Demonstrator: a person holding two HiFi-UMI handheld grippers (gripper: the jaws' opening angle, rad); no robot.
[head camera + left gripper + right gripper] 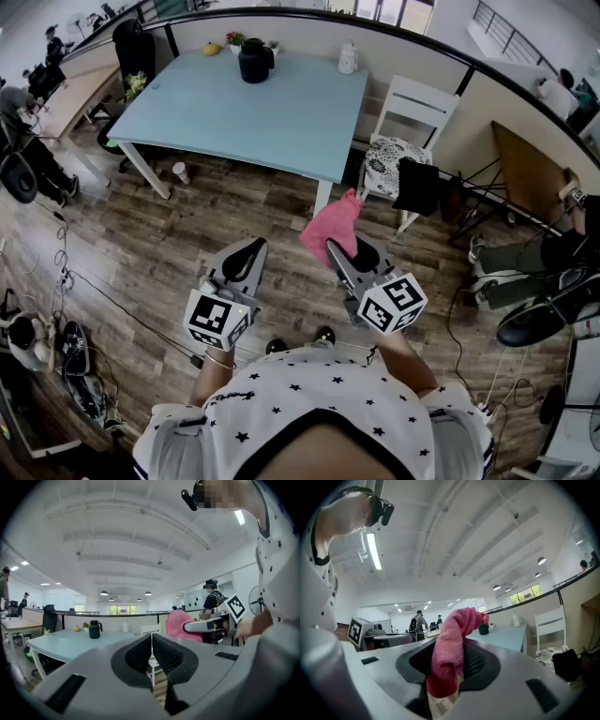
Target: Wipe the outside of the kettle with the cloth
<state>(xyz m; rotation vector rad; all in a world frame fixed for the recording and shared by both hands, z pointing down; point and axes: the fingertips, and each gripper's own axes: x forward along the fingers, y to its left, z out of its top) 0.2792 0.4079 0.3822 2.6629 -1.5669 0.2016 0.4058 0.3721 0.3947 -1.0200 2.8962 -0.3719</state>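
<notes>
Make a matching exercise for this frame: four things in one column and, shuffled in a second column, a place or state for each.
Things
1. kettle
2. cloth
3. left gripper
4. white chair

Places or states
A. shut, with nothing in it
B. stands at the far end of the blue table
C. clamped in the right gripper
D. stands beside the table, with a patterned cushion on its seat

Pairs: 1-B, 2-C, 3-A, 4-D
</notes>
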